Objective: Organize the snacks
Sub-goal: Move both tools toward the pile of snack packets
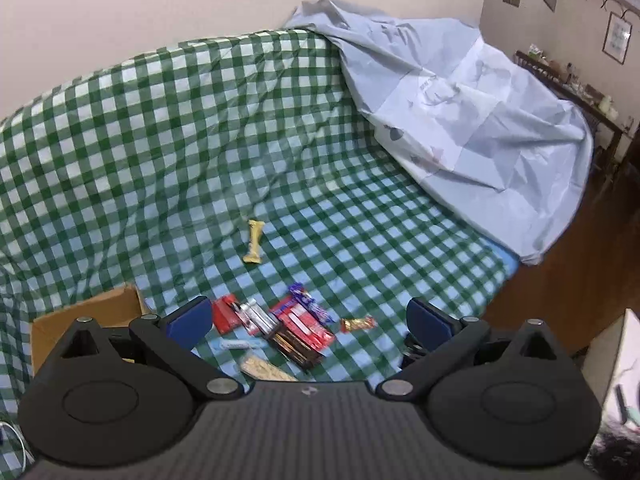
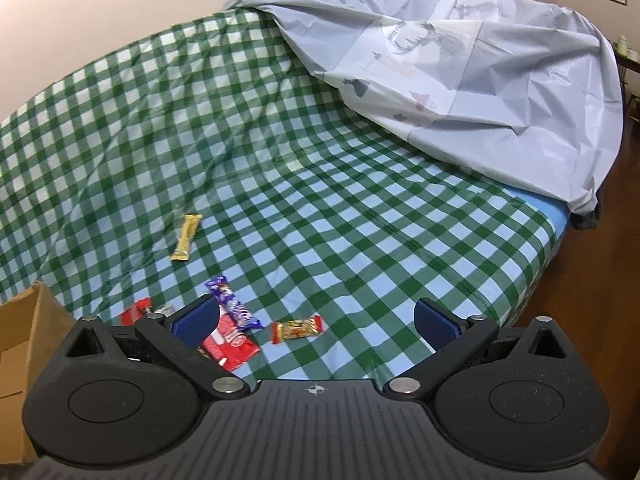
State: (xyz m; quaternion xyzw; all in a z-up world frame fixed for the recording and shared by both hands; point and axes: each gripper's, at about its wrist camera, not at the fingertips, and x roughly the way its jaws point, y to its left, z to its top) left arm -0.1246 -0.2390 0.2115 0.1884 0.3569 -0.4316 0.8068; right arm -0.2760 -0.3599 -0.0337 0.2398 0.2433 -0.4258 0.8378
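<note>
- A cardboard box [image 1: 86, 312] is seen at the far left, open-topped, resting on the green-and-white checked cloth [image 1: 160, 140]; its near wall is partly hidden behind the left gripper [image 1: 308, 320]. In the right wrist view the box [image 2: 24, 336] is cut off by the left edge.
- The fingers of the left gripper are spread wide apart and nothing is held between them; the snack cluster is seen through the gap.
- A yellow snack bar [image 1: 254, 241] is laid apart from the others, farther back, with open cloth all around it.
- The cluster is made up of a red packet [image 1: 225, 314], a silver-white wrapper [image 1: 260, 316], a pale blue wrapper [image 1: 242, 345], a tan cracker packet [image 1: 266, 368], a dark brown bar [image 1: 294, 346], a red-and-white pack [image 1: 306, 322] and a purple bar [image 1: 309, 303], several touching or overlapping.
- The letters "HO" can be read on the red-and-white pack [image 2: 230, 344] in the right wrist view; other print is too blurred to be read.
- A red-and-gold candy [image 2: 297, 329] is set just right of the cluster, apart from it.
- The right gripper [image 2: 318, 320] is held with its fingers wide apart, empty.
- To the right, bare cloth is left up to the bed's edge [image 2: 556, 236], where wooden floor [image 2: 592, 320] is seen.
- A crumpled pale blue sheet [image 2: 480, 80] is heaped at the back right.
</note>
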